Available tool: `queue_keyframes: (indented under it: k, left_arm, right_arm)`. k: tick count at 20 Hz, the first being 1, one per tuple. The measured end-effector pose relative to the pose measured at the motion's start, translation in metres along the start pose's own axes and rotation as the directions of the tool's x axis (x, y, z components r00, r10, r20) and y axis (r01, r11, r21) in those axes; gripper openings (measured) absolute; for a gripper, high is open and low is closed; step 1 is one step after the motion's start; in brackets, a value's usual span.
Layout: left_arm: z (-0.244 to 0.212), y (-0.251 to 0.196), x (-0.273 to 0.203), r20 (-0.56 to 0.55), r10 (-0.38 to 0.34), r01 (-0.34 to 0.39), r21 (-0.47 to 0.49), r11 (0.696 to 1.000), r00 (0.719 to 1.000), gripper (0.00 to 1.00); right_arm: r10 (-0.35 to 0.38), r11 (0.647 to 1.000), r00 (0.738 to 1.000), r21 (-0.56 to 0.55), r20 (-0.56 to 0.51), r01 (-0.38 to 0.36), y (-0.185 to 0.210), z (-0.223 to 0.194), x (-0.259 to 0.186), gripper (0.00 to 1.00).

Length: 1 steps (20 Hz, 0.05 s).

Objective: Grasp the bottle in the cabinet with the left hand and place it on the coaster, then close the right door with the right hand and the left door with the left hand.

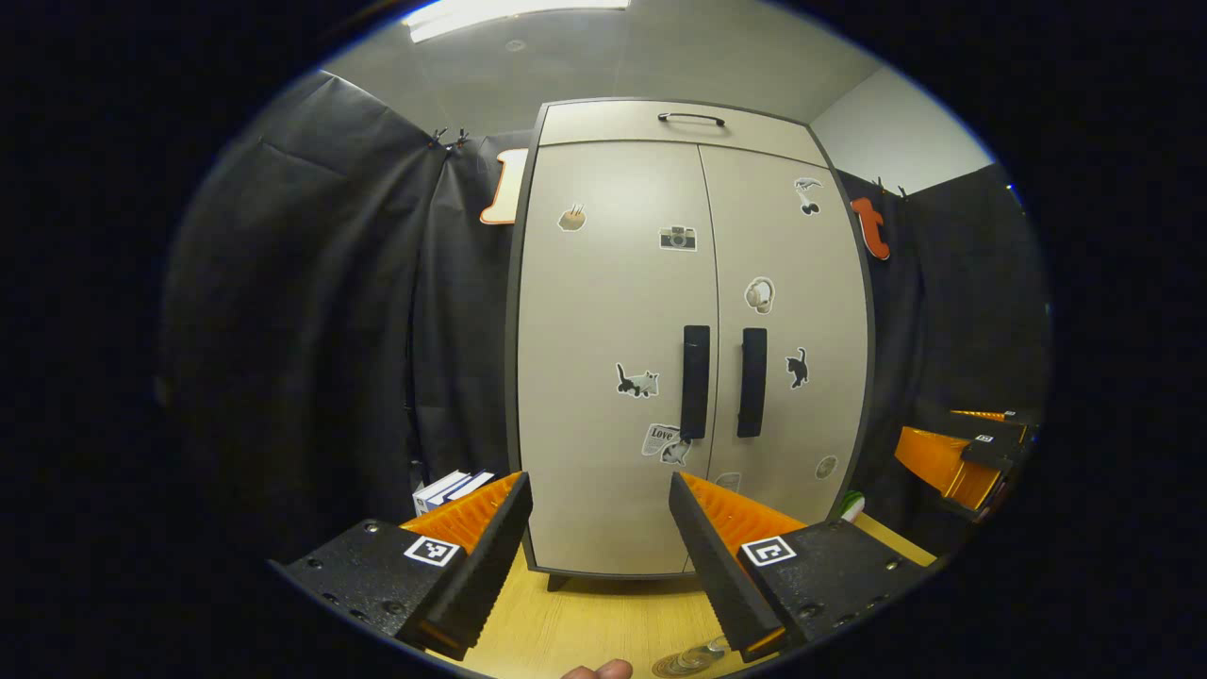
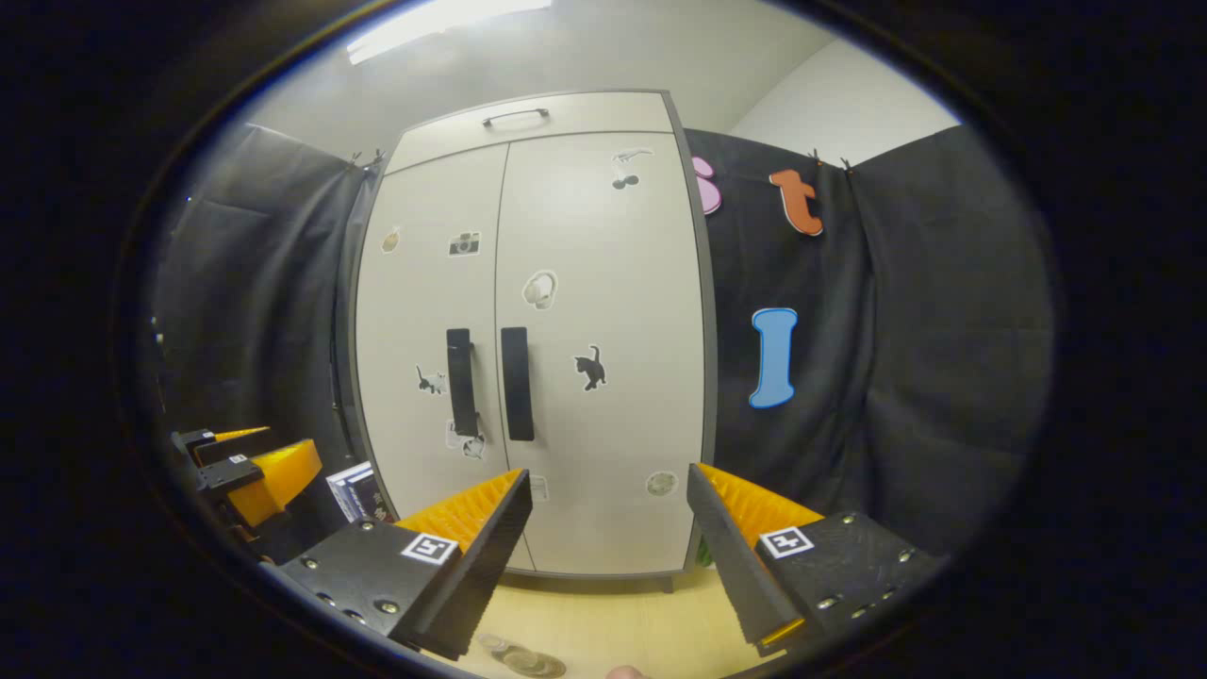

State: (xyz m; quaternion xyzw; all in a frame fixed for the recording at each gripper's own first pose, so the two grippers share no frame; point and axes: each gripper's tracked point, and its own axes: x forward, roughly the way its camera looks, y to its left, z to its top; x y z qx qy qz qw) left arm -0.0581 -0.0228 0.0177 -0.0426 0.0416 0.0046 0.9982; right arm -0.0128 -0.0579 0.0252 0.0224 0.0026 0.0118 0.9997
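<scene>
The pale two-door cabinet [image 1: 613,311] stands on the wooden table with both doors shut, so its inside is hidden. Two dark vertical handles [image 1: 696,382] sit side by side at the door seam. My left gripper [image 1: 599,483] is open in front of the left door, holding nothing. A round clear coaster [image 1: 691,659] lies on the table near my right finger. In the right gripper view the same cabinet [image 2: 566,330] faces me, and my right gripper [image 2: 608,471] is open and empty before the right door. The coaster [image 2: 528,662] lies just below it.
Books [image 1: 453,488] stand left of the cabinet, and a green object [image 1: 851,505] sits at its right foot. The right gripper [image 1: 943,443] hovers far right in the left gripper view; the left gripper [image 2: 255,457] hovers far left in the right gripper view. A fingertip [image 1: 599,671] pokes in.
</scene>
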Motion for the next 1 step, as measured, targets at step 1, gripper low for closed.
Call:
queue_keyframes:
  k: [1]
  left_arm:
    - [0.0002,0.0005,0.0000,0.000,0.001,-0.001,-0.002,1.000,1.000,0.93]
  right_arm:
    - [-0.003,1.000,1.000,0.000,0.002,0.003,-0.0012,0.0004,-0.0009,0.97]
